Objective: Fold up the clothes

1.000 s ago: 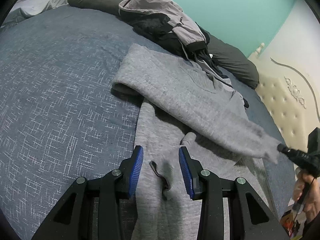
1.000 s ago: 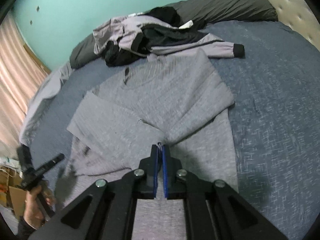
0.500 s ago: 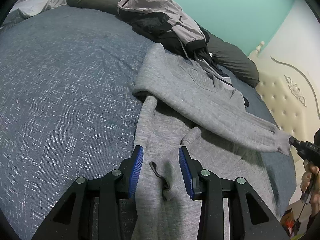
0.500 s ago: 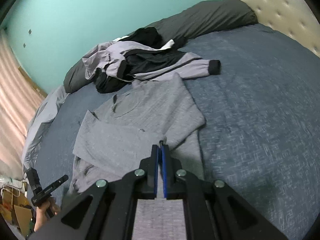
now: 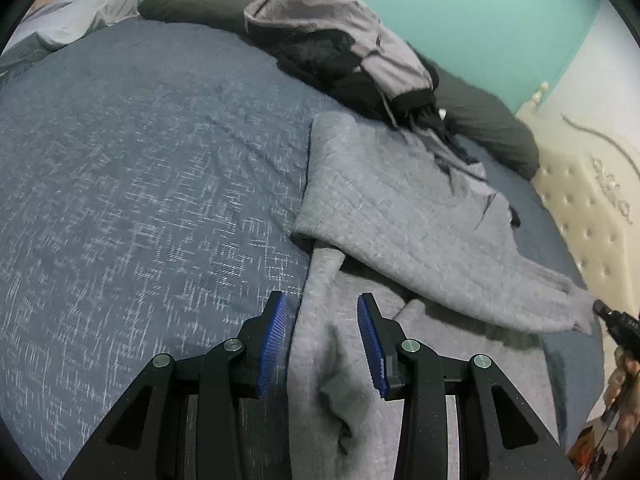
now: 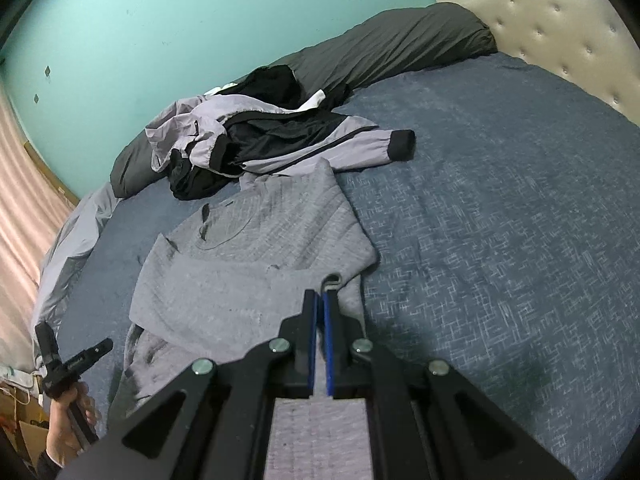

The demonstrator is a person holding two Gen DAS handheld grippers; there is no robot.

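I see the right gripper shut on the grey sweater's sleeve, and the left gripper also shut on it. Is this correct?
Not fully. The right gripper is shut on the grey sweater, but the left gripper is open over the fabric, as the left wrist view shows.

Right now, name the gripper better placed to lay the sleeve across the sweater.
Right. The right gripper is shut on the grey sweater's sleeve; the left gripper hangs open, holding nothing.

Our black left gripper with blue ribbed pads (image 5: 322, 334) stands spread wide; our matching right gripper (image 6: 321, 302) is pinched tight on grey knitted fabric (image 6: 334, 279).
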